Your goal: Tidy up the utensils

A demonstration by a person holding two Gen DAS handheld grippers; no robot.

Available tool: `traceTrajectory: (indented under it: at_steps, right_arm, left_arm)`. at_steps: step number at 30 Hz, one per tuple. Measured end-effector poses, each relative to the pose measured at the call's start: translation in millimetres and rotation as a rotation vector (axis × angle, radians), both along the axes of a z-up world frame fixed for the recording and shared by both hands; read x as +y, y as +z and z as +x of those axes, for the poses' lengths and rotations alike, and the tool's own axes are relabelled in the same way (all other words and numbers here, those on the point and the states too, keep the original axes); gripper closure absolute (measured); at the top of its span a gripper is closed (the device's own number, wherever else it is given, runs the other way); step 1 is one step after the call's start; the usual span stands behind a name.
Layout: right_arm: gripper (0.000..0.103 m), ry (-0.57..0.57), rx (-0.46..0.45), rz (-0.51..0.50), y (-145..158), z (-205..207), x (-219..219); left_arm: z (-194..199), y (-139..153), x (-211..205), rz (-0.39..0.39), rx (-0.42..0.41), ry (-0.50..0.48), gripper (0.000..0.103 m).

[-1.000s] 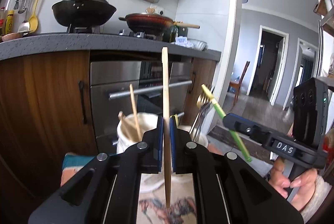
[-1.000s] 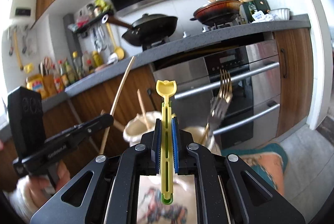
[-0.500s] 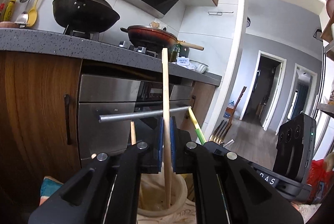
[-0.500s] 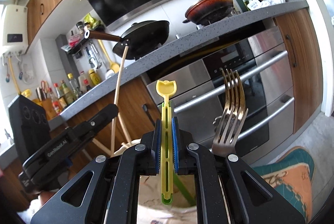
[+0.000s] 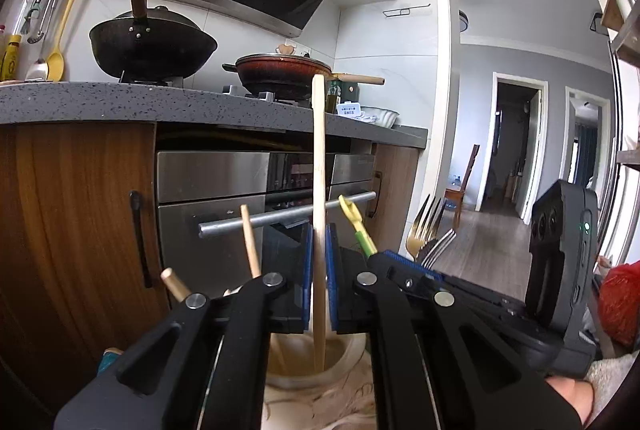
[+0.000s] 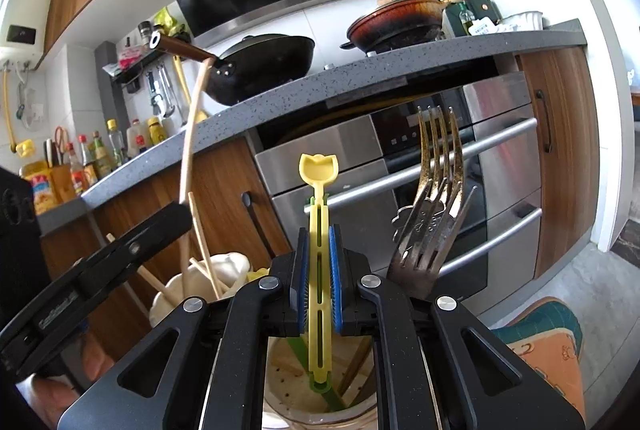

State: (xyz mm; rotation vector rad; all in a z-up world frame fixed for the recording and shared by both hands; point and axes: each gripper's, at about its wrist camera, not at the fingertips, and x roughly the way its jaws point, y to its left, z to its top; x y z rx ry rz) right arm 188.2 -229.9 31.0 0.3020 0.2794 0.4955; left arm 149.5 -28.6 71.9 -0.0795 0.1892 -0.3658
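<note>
My left gripper (image 5: 318, 258) is shut on a long wooden chopstick (image 5: 319, 165), held upright with its lower end inside a cream ceramic holder (image 5: 320, 374). That holder also has other wooden sticks (image 5: 250, 246) in it. My right gripper (image 6: 319, 262) is shut on a yellow plastic utensil (image 6: 319, 230) with a green part, its lower end inside a second holder (image 6: 320, 406). Forks (image 6: 434, 205) stand in that second holder. The right gripper shows in the left wrist view (image 5: 404, 266), close beside the left one.
A grey counter (image 5: 120, 101) carries a black wok (image 5: 152, 45) and a red pan (image 5: 284, 73). A steel oven with a bar handle (image 5: 280, 216) is below, with wooden cabinet doors (image 5: 80, 213) beside it. A patterned mat (image 6: 548, 346) lies on the floor.
Both grippers have come down over the holders. The chopstick's lower end has gone into the cream holder and the yellow utensil's end into the second holder. Both grips are unchanged.
</note>
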Motion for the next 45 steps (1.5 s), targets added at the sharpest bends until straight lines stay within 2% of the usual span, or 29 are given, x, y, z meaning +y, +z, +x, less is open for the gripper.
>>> traceTrajectory:
  at_steps: [7,19,31,32,33,36,41,45]
  right_arm:
    - [0.092,-0.037,-0.028,-0.044,-3.5,-0.1,8.6]
    - [0.092,-0.057,-0.065,-0.189,-5.9,-26.0,15.6]
    - [0.092,-0.023,0.041,-0.191,-9.6,-42.9,3.6]
    - [0.091,-0.018,0.053,-0.191,-11.0,-42.4,3.6]
    - [0.084,-0.017,0.063,-0.190,-11.9,-42.4,3.4]
    - [0.075,-0.016,0.074,-0.193,-13.8,-45.2,2.5]
    - [0.074,-0.013,0.078,-0.191,-13.1,-65.2,-3.9]
    - [0.074,-0.010,0.096,-0.236,-16.7,-89.3,-5.6]
  left_arm:
    - [-9.6,-6.6,6.2,0.002,0.035,-0.001,0.097]
    - [-8.6,-8.0,9.2,0.004,0.072,-0.019,0.097]
    - [-17.3,-10.0,13.1,0.003,0.084,-0.007,0.092]
    - [-18.0,-9.8,13.5,0.002,0.087,-0.008,0.088]
    - [-19.3,-9.7,13.6,0.001,0.088,-0.008,0.087]
    - [-26.7,-9.5,13.2,0.015,0.085,-0.005,0.087]
    - [-45.7,-12.8,16.3,0.028,0.096,0.005,0.087]
    - [-67.8,-26.3,19.9,0.046,0.145,0.021,0.087]
